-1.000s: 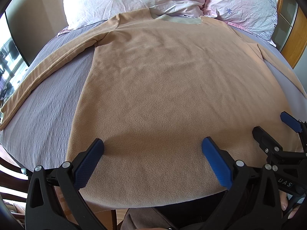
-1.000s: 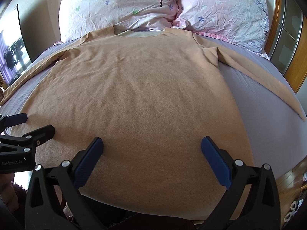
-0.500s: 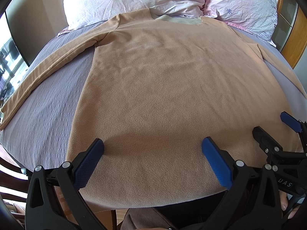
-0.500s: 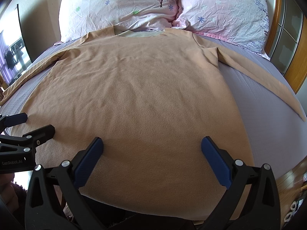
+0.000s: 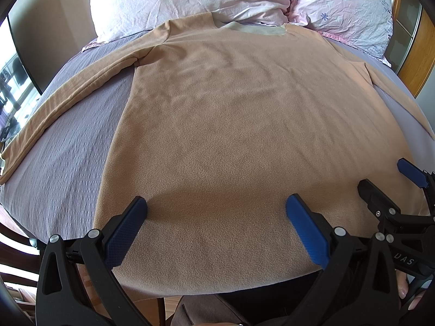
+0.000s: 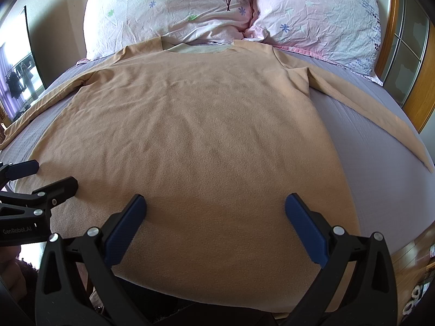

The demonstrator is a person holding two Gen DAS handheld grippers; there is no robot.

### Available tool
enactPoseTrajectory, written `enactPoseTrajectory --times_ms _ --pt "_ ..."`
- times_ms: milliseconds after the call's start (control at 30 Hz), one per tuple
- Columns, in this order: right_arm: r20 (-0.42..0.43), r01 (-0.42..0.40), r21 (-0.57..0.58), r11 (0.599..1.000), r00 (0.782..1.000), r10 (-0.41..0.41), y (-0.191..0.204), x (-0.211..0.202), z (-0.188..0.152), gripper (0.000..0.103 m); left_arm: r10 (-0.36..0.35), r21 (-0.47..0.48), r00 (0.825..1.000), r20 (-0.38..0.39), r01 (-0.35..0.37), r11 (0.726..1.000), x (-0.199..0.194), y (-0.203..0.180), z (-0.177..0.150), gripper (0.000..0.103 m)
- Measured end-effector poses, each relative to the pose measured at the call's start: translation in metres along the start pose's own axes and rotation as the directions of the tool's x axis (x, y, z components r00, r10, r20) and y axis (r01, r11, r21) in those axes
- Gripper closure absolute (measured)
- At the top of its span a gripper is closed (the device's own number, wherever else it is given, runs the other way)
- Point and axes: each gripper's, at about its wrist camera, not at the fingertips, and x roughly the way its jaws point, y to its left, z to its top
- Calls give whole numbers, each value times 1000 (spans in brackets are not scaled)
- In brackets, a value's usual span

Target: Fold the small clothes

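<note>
both grippers hang spread wide and grasping nothing over the near hem of the shirt (image 5: pixel 244 135): the left gripper (image 5: pixel 216 226) above the hem's left half, the right gripper (image 6: pixel 214 225) above its right half, side by side. the shirt lies flat and unfolded on the bed (image 5: pixel 68 163), sleeves spread to left and right, so by the look of it no fold is made yet and all the folding is left. its long axis runs near to far, hem at the near edge and collar at the far end, touching the pillows (image 6: pixel 190 8).
</note>
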Motion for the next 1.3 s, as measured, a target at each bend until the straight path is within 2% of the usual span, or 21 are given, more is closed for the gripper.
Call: enactPoseTrajectory --times_ms 333,433,500,533,600,633,667,700,733,767,833,867,900,967,1100,1133,1167,1200,1233,1267,1300 --pt "2 -1 -1 1000 1000 1 10 6 2 2 0 0 1000 1 0 1000 0 0 0 1" --pt "12 -51 2 999 999 51 6 5 9 2 -2 2 1000 10 2 1000 0 0 -1 1" --pt "64 -90 91 992 994 85 -23 0 18 2 -3 5 1000 31 3 1000 -1 1 -3 1" --pt "113 -102 204 974 990 80 -56 -7 26 2 -4 5 999 47 3 1000 -4 2 -5 1" --pt "168 -120 388 914 984 57 -115 -15 33 2 -1 6 997 72 1 1000 -9 2 -10 1" --pt "188 -114 510 853 982 19 -156 -19 34 2 3 10 996 86 -4 1000 -10 2 -12 1" --pt "187 -91 604 792 982 -30 -190 -21 32 12 4 14 996 89 -5 1000 -11 3 -14 1" --pt "174 -60 688 723 981 -84 -221 -22 29 18 1 17 996 90 -2 1000 -9 4 -12 1" --pt "144 -23 779 627 979 -143 -261 -23 25 30 -8 20 996 91 6 1000 -8 5 -10 1" --pt "113 0 837 548 979 -171 -291 -21 21 31 -16 21 996 93 14 1000 -7 4 -6 1" --pt "91 -10 911 411 980 -177 -337 -14 10 33 -41 24 994 106 38 999 -5 6 -2 1" --pt "84 -19 938 347 982 -172 -354 -9 4 37 -58 21 992 115 56 998 -5 7 -1 1" --pt "117 -61 952 299 978 -174 -371 -7 1 38 -78 18 989 124 76 997 -5 8 0 1" --pt "120 -70 962 263 976 -180 -387 -3 3 45 -140 2 979 151 142 990 -6 15 4 1" --pt "143 -99 971 219 971 -192 -408 11 16 46 -291 -50 929 229 309 950 -7 41 16 1" --pt "137 -93 972 216 971 -198 -417 14 21 55 -327 -74 909 257 356 931 -8 53 19 1" --pt "126 -81 974 213 971 -204 -423 16 21 71 -345 -92 896 280 382 919 -9 63 21 1" --pt "108 -66 977 203 973 -203 -426 20 23 80 -346 -118 885 311 397 910 -11 78 24 1" --pt "85 -46 979 196 977 -193 -431 27 28 95 -329 -136 885 329 390 911 -12 87 25 1" --pt "71 -31 979 201 978 -194 -433 25 29 96 -296 -158 889 350 367 917 -15 98 26 1" --pt "66 -16 974 227 975 -214 -431 19 33 96 -245 -189 895 373 331 924 -18 112 27 1"
